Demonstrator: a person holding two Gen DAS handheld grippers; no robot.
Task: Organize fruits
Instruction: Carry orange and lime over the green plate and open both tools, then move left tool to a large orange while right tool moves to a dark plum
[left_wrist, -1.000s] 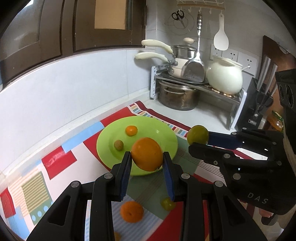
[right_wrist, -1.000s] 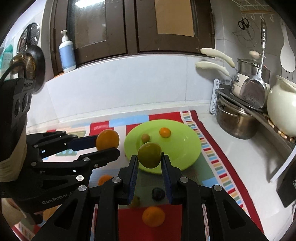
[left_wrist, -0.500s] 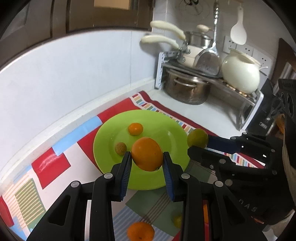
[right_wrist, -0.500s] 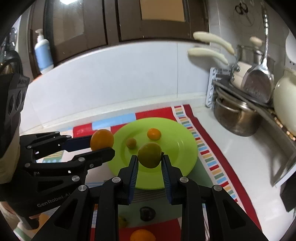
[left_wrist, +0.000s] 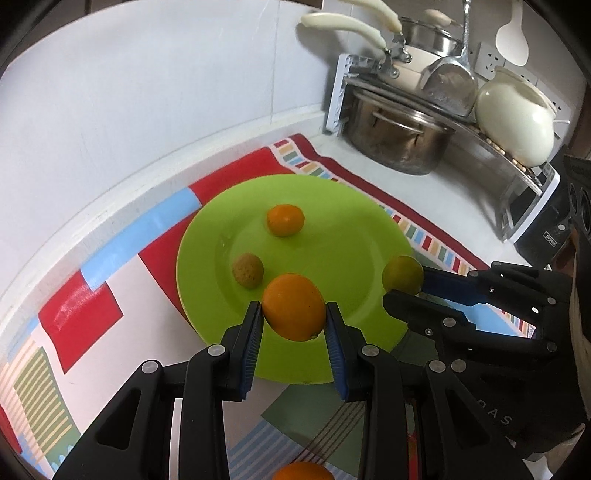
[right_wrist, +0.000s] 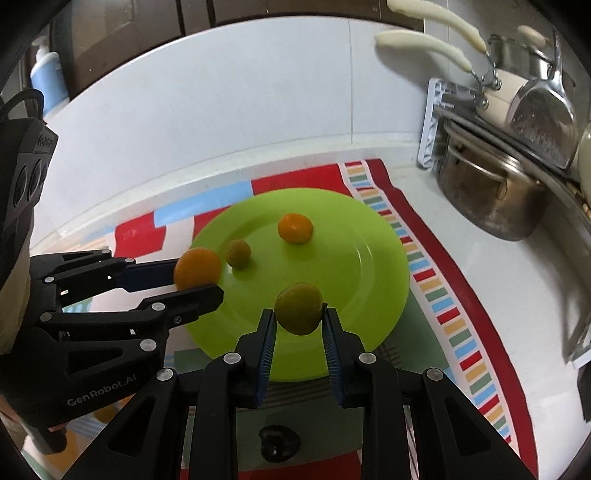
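Both tools have advanced from the patterned mat to hang over the green plate (left_wrist: 207, 236): the left tool (left_wrist: 293, 314) clamps an orange (left_wrist: 293, 306), the right tool (right_wrist: 298, 314) a greenish citrus fruit (right_wrist: 298, 308). With a small orange (left_wrist: 285, 220) and a brownish fruit (left_wrist: 247, 269) already lying on the plate, release looks imminent.

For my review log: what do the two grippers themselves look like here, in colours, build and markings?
Both are matte black plastic linkage frames with silver rivets and ribbed blue finger pads. The left gripper reads "GenRobot.AI" in white on its side, seen from the right wrist view, with a black cable near its camera housing. The right gripper shows pale "DAS" lettering.
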